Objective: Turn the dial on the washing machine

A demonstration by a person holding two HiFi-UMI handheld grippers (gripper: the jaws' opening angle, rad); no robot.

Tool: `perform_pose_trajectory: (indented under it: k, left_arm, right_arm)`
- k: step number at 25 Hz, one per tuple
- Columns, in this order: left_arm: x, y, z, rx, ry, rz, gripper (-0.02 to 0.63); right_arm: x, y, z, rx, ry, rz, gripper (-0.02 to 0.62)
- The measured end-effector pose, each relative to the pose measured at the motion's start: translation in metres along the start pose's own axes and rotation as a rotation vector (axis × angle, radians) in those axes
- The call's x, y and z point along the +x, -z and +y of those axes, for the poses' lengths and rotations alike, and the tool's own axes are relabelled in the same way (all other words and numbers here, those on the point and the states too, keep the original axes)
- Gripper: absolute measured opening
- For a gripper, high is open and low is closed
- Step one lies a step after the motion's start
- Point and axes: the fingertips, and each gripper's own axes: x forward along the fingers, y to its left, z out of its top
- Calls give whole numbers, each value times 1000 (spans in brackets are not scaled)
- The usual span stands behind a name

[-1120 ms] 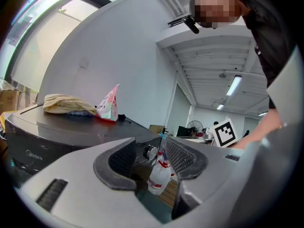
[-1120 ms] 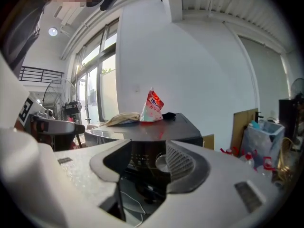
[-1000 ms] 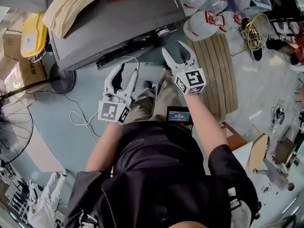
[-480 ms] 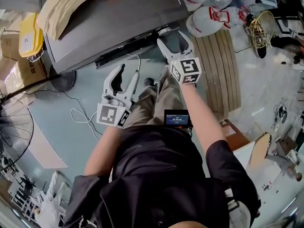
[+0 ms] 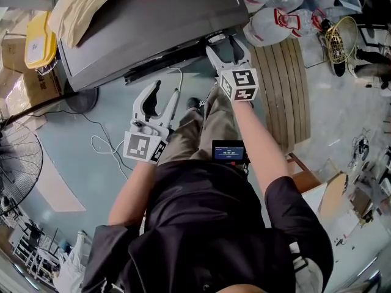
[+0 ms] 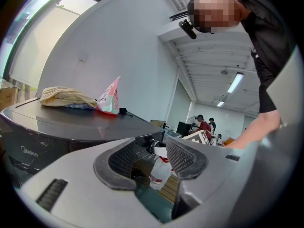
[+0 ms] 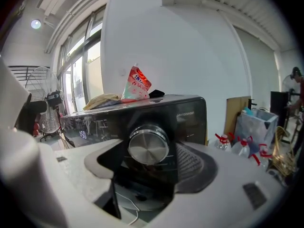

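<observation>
The dark grey washing machine (image 5: 153,23) stands ahead of me, its control panel facing me. Its silver dial (image 7: 148,145) sits at the panel's right end and shows as a small bright knob (image 5: 215,38) in the head view. My right gripper (image 5: 225,46) is up at the panel, open, its jaws standing wide on either side of the dial with a gap on each side (image 7: 151,164). My left gripper (image 5: 164,93) hangs lower, over the floor in front of the machine, open and empty (image 6: 151,158).
A beige cloth (image 5: 82,8) and a pink packet (image 7: 137,85) lie on the machine's top. A yellow box (image 5: 38,41) and a fan (image 5: 15,163) are at the left, a cable (image 5: 104,145) on the floor. Wooden slats (image 5: 281,84) and spray bottles (image 5: 269,26) are at the right.
My right gripper has moved forward to the machine's panel and its jaws have spread wider, now around the dial. The left gripper has stayed about where it was.
</observation>
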Motion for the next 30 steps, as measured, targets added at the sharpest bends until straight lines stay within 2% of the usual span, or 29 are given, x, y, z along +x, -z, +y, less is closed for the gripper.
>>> perform_pose_trajectory:
  k: [11, 19, 30]
  left_arm:
    - [-3, 1, 5, -2, 0, 3, 195]
    - [-6, 3, 12, -12, -1, 10, 195]
    - [-11, 9, 11, -23, -8, 18, 194]
  right_arm:
    - [7, 1, 1, -22, 14, 5, 305]
    - [9, -1, 0, -10, 23, 10, 279]
    - [8, 0, -1, 115, 5, 6, 277]
